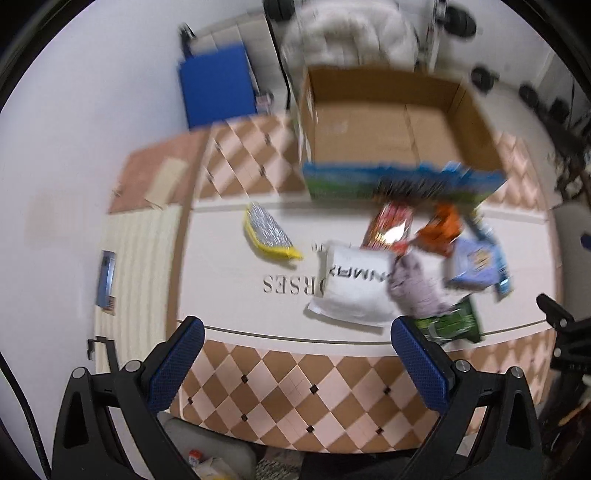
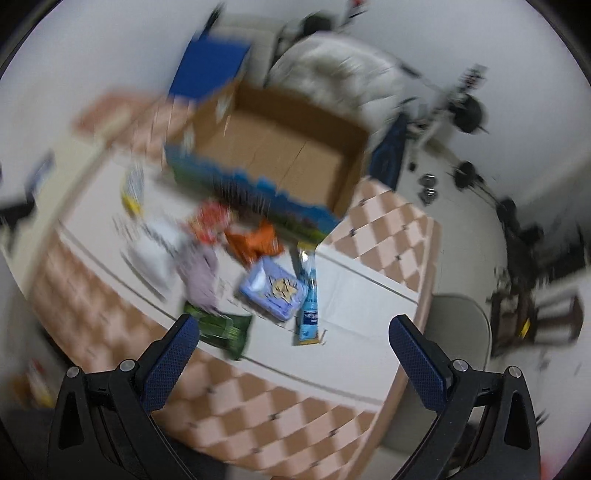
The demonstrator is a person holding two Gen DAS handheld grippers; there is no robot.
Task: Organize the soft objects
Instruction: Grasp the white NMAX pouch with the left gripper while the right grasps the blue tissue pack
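An open cardboard box (image 1: pixel 388 129) stands at the back of the table and looks empty; it also shows in the right wrist view (image 2: pixel 280 155). In front of it lie soft items: a yellow-edged sponge (image 1: pixel 267 234), a white pillow pack (image 1: pixel 354 286), a lilac cloth (image 1: pixel 417 286), red (image 1: pixel 389 225) and orange (image 1: pixel 439 229) packets, a blue tissue pack (image 2: pixel 275 290), a green packet (image 2: pixel 225 326) and a light blue sachet (image 2: pixel 308 306). My left gripper (image 1: pixel 295 334) is open and empty above the table's near edge. My right gripper (image 2: pixel 293 332) is open and empty, above the green packet and sachet.
The table has a checkered cloth (image 1: pixel 295 398) with a white runner. A blue board (image 1: pixel 218 88) leans on the wall behind. A fluffy white chair (image 1: pixel 351 33) stands behind the box. A grey seat (image 2: pixel 458 332) is at the table's right. Both views are blurred.
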